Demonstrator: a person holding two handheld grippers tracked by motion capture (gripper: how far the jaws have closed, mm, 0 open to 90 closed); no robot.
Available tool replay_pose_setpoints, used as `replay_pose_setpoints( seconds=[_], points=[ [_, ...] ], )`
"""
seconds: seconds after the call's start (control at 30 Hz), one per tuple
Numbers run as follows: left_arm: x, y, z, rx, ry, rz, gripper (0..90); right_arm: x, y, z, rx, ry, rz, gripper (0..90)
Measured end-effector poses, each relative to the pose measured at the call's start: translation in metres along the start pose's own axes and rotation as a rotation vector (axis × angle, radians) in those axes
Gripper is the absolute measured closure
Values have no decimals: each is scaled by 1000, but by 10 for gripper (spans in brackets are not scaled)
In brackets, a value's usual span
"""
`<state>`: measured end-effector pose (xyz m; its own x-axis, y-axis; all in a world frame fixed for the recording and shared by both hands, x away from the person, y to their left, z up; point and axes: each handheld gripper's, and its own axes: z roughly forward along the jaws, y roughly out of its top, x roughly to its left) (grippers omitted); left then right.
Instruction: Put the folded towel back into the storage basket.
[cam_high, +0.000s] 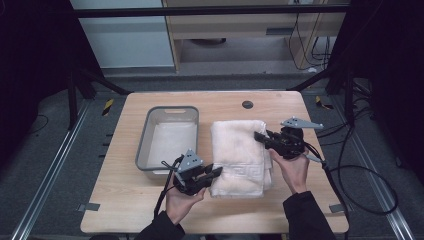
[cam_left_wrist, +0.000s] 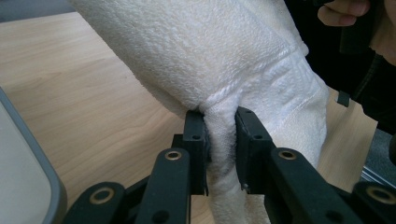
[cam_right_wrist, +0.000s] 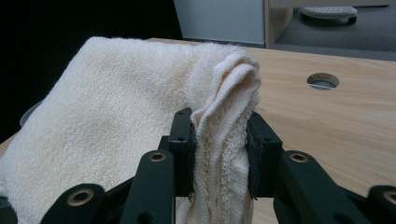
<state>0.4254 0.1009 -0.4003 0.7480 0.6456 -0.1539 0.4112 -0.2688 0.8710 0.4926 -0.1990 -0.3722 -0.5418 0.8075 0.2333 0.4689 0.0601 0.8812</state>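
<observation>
Two grippers, both clamped on the same folded cream towel. The towel lies on the wooden table just right of the grey bin, nearly touching the bin's right wall. The left gripper pinches the towel's near-left corner, by the bin's front right corner; in the left gripper view the jaws are closed tight on a bunched fold of terry. The right gripper bites the towel's right edge, on the side away from the bin; in the right gripper view its jaws squeeze several stacked layers.

Step in hand, as I judge it: grasp secured on both sides, towel about to be lifted or refolded, and the bin looks like the likely destination. Towel not raised clear of the table yet.

Next move probably calls for lifting both grippers together at an even height so the folds don't slide apart, then carrying the towel left over the bin's rim and lowering it flat. The right grip holds many layers; some could slip.

Containers: one, the grey bin, rectangular, open top. Its floor looks pale and bare; I can't tell if there's a thin liner.
</observation>
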Motion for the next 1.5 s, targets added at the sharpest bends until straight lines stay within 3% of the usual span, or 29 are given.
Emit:
replay_pose_setpoints(
  seconds=[0.5, 0.87, 1.5],
  points=[
    [9, 14, -15, -50, 21, 9, 756, 12, 25, 4, -38, 1, -37, 681],
    [21, 23, -35, -104, 32, -11, 756, 23, 41, 9, -65, 23, -54, 681],
    [40, 32, -58, -142, 76, -32, 756, 47, 72, 28, -76, 40, -96, 681]
  ],
)
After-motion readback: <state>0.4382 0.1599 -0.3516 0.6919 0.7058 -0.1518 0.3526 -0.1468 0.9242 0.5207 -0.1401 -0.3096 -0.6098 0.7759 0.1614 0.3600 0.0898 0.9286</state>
